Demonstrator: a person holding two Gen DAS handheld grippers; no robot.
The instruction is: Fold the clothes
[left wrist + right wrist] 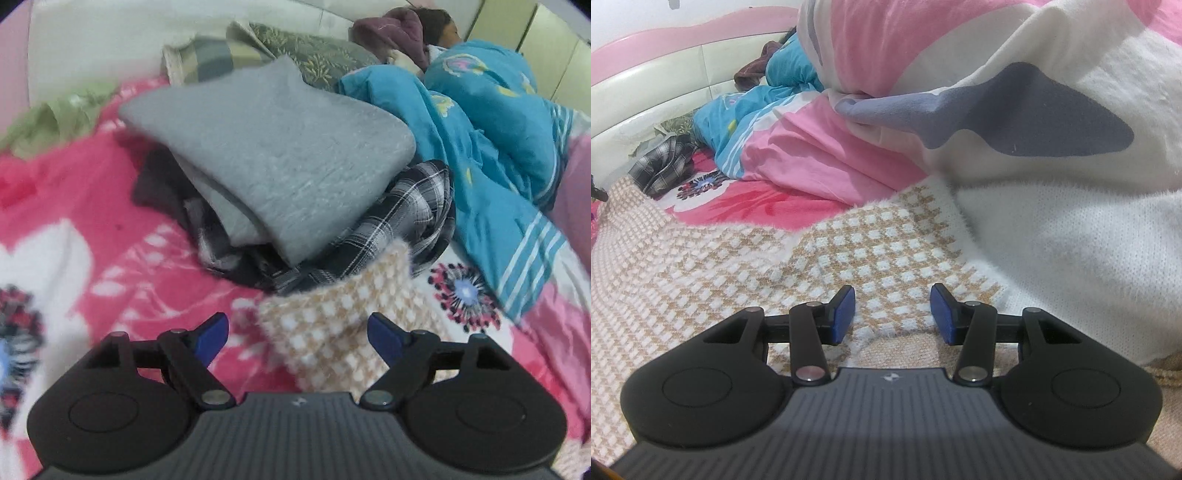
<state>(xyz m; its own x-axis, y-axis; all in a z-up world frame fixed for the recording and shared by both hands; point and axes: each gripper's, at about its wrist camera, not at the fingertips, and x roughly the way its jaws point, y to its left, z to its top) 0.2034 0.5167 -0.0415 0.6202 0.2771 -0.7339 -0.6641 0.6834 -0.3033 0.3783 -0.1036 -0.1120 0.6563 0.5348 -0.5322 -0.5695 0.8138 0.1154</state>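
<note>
Lying spread on the pink floral bedsheet (pixel 110 236), the beige checked sweater (pixel 746 258) sits beneath both grippers; left gripper (pixel 297 334) gapes wide, right gripper (pixel 892 314) half-open, neither gripping.

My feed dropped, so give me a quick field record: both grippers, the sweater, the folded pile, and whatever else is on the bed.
left gripper: open, a sweater corner between its jaws, unpinched
right gripper: open, just above the sweater
sweater: beige and white knit, spread on the bed
pile: grey knit folded on top of a plaid shirt
quilt: blue, over a person lying down
</note>
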